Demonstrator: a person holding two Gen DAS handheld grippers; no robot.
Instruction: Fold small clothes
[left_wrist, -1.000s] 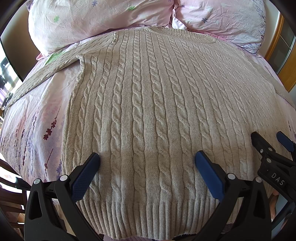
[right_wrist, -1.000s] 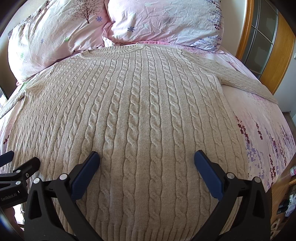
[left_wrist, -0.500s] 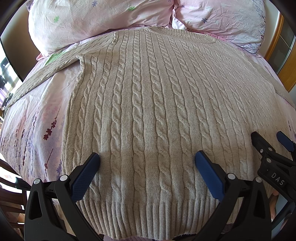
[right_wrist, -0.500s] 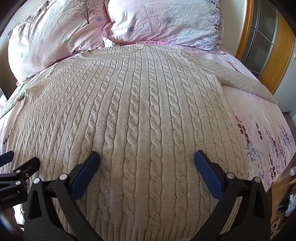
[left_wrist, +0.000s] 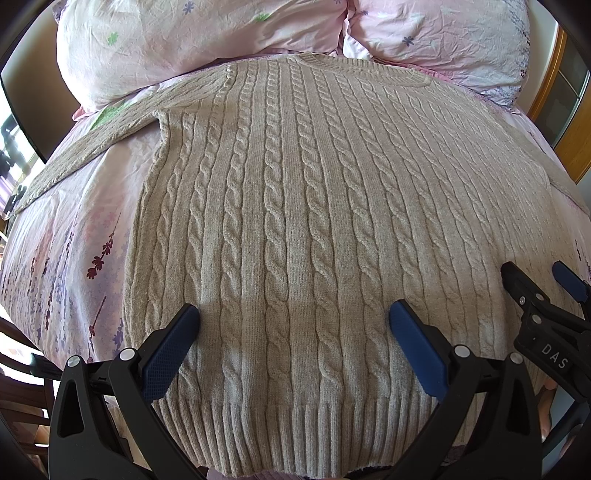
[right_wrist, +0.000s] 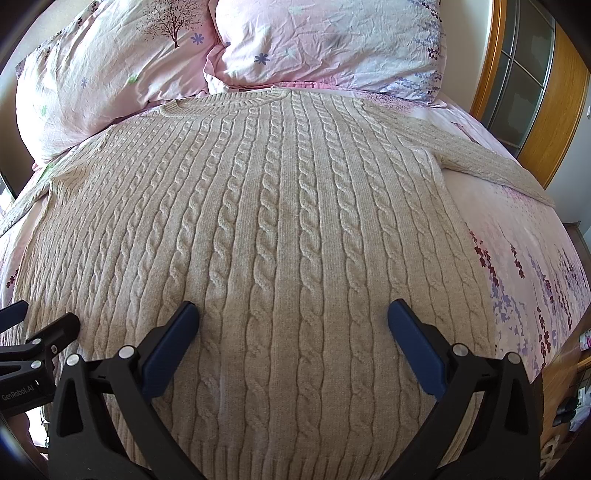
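Your cable-knit sweater (left_wrist: 295, 229) lies flat and face up on the bed sheet (left_wrist: 66, 258), a pink sheet printed with lavender sprigs. Its neckline sits against the two pillows (left_wrist: 192, 48) at the head of the bed, and its ribbed hem (left_wrist: 295, 435) runs along the near edge, closest to you. One sleeve stretches out to the left across the sheet (left_wrist: 92, 147); from your right wrist camera the other sleeve (right_wrist: 487, 162) stretches out to the right toward the wooden door frame (right_wrist: 495, 62).

Your left gripper (left_wrist: 293, 325) hovers over the lower part of the sweater just above the hem, with its blue-padded fingers (left_wrist: 173, 347) spread wide and nothing between them. Your right gripper (right_wrist: 291, 325) hovers beside it over the same lower stretch of knit, its fingers (right_wrist: 413, 343) likewise spread wide and holding nothing. Whether the pads touch the wool you cannot tell from these views.

Each gripper shows at the edge of the other's view: the right one at the right side of the left camera (left_wrist: 546, 295), the left one at the left side of the right camera (right_wrist: 33, 332).
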